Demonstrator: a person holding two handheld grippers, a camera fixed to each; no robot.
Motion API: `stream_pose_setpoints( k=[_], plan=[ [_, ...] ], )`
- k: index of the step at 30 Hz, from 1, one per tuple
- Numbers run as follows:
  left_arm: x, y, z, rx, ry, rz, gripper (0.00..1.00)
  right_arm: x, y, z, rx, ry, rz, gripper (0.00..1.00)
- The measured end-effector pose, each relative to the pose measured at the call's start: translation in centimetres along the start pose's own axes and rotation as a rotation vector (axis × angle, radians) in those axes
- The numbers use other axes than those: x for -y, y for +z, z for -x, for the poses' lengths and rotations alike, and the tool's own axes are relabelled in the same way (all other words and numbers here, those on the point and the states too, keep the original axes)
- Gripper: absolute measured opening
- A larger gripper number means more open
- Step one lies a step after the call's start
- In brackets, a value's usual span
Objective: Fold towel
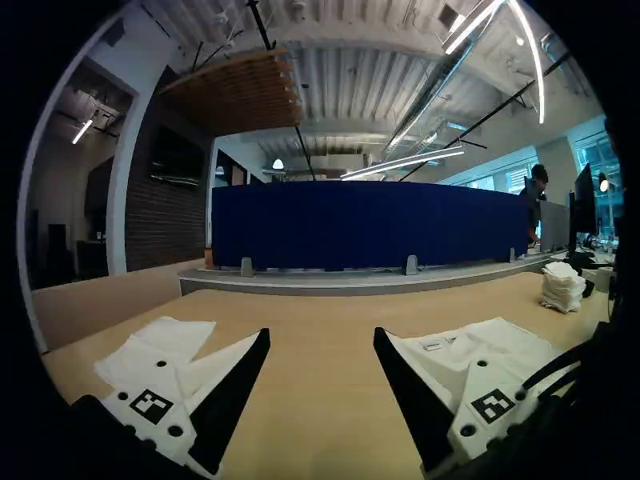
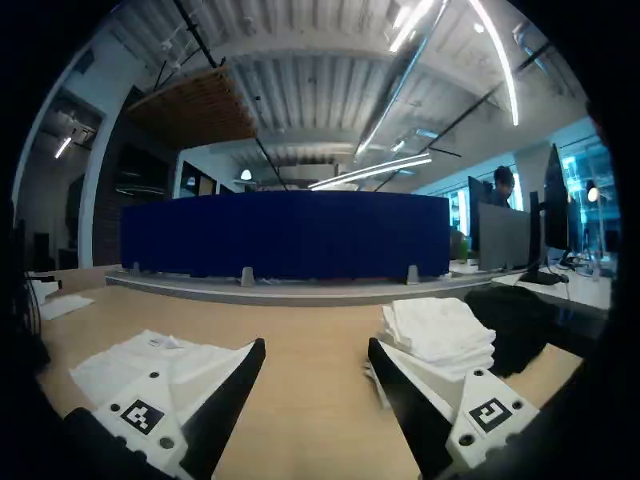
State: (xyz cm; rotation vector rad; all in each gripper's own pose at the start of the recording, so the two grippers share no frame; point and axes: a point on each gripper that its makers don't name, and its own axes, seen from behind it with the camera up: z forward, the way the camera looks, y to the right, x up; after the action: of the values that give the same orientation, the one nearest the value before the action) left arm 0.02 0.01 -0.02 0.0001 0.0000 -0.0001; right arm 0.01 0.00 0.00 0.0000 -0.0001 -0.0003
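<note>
White towel (image 2: 120, 360) with small tag lies flat on the wooden table (image 2: 320, 336).

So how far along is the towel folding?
Done: a stack of folded towels sits on the table. In hand: nothing; left gripper and right gripper are both open and empty. Remaining: a flat towel lies unfolded, not yet gripped.

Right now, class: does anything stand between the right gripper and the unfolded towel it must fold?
Nothing visible does. The unfolded towel lies flat on the table, close beside the open right gripper. The stack of folded towels sits on the gripper's other side, out of the way.
</note>
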Motion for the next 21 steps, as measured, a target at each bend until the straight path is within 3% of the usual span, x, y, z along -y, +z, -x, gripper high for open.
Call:
stream_pose_setpoints(
  k=[21],
  plan=[
    [-0.02, 0.04, 0.01, 0.000, 0.000, 0.000, 0.96, 0.01, 0.03, -0.17, 0.000, -0.001, 0.000, 1.00]
  ],
)
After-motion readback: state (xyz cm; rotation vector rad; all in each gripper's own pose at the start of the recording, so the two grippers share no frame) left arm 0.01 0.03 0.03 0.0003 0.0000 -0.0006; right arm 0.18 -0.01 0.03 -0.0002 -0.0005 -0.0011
